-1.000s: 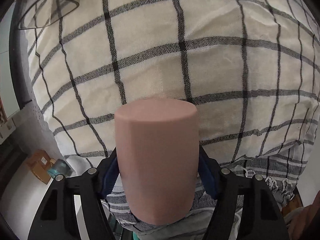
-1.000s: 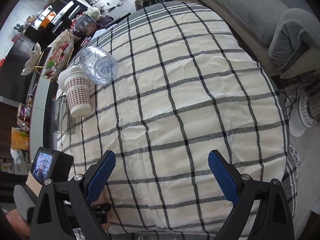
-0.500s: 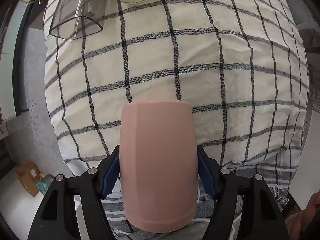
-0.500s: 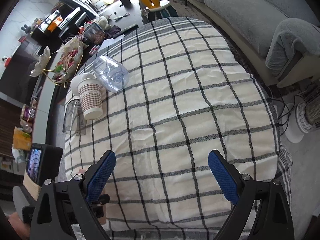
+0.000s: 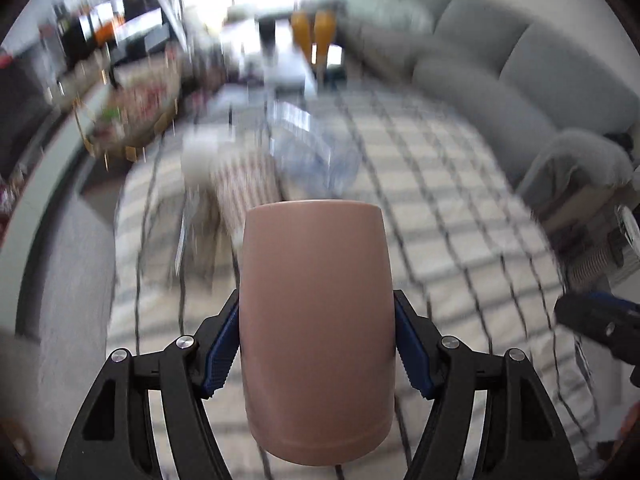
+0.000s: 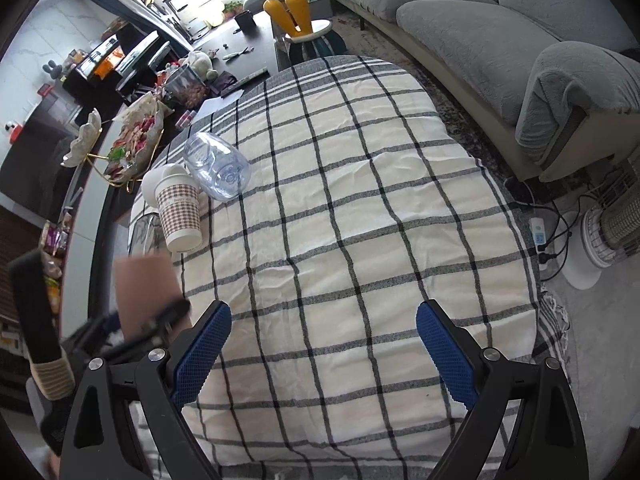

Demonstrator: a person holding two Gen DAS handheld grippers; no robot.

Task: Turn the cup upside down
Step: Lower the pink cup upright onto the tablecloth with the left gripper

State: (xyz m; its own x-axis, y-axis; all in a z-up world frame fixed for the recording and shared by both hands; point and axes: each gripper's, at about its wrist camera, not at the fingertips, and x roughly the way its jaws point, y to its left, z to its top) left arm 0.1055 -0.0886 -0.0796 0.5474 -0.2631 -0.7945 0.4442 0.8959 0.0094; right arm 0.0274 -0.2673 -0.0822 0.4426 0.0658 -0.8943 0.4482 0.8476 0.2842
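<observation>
A plain pink cup (image 5: pixel 316 332) fills the middle of the left wrist view. My left gripper (image 5: pixel 316 344) is shut on its sides with the blue pads, holding it in the air above the near left edge of the checked tablecloth (image 6: pixel 352 216). The background there is blurred by motion. In the right wrist view the pink cup (image 6: pixel 144 288) and left gripper show blurred at the lower left. My right gripper (image 6: pixel 322 344) is open and empty above the near end of the cloth.
A checked paper cup (image 6: pixel 178 212), a clear plastic bottle (image 6: pixel 218 166) lying on its side and a clear glass (image 6: pixel 144 230) stand at the cloth's left edge. A grey sofa (image 6: pixel 500 32) runs along the right. A heater (image 6: pixel 616 228) and cables lie on the floor.
My left gripper has tilted up with the pink cup, from looking down at the cloth to looking across the room. The right gripper has risen slightly and stays open.
</observation>
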